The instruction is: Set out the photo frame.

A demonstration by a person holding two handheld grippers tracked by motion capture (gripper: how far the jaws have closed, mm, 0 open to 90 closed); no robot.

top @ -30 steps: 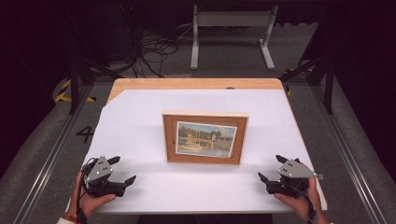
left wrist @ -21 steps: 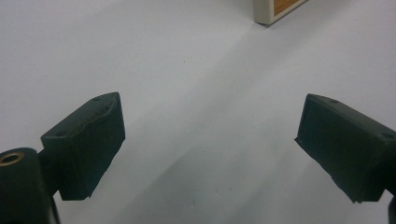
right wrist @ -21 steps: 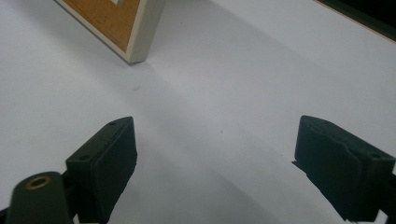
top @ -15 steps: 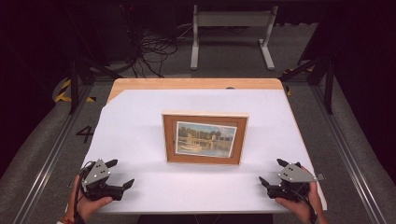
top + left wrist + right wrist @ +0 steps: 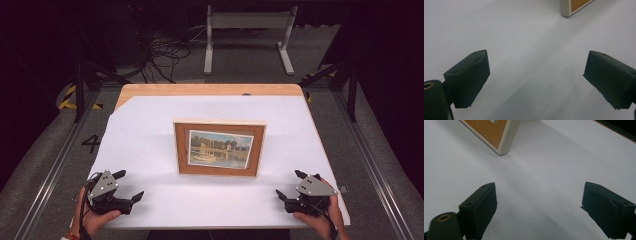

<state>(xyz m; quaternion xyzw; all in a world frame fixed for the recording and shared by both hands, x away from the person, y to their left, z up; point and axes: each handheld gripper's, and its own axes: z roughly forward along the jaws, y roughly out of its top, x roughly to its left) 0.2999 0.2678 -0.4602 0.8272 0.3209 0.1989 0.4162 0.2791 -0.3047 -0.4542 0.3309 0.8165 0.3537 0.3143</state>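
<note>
Black jaws of the left gripper (image 5: 129, 186) gape wide over the white table (image 5: 150, 125), holding nothing. Those of the right gripper (image 5: 290, 185) spread equally wide and empty, near the front edge, well apart from the wooden picture frame (image 5: 219, 147).

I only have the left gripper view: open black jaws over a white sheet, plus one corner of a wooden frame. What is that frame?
Observer: A wooden picture frame holding a landscape painting, standing mid-table and facing the person.
Operator: What about the other side?
Observer: The right gripper is at the near right edge of the white sheet, jaws open, apart from the frame.
Operator: And where am I on the table?
Observer: The left gripper is at the sheet's near left edge.
</note>
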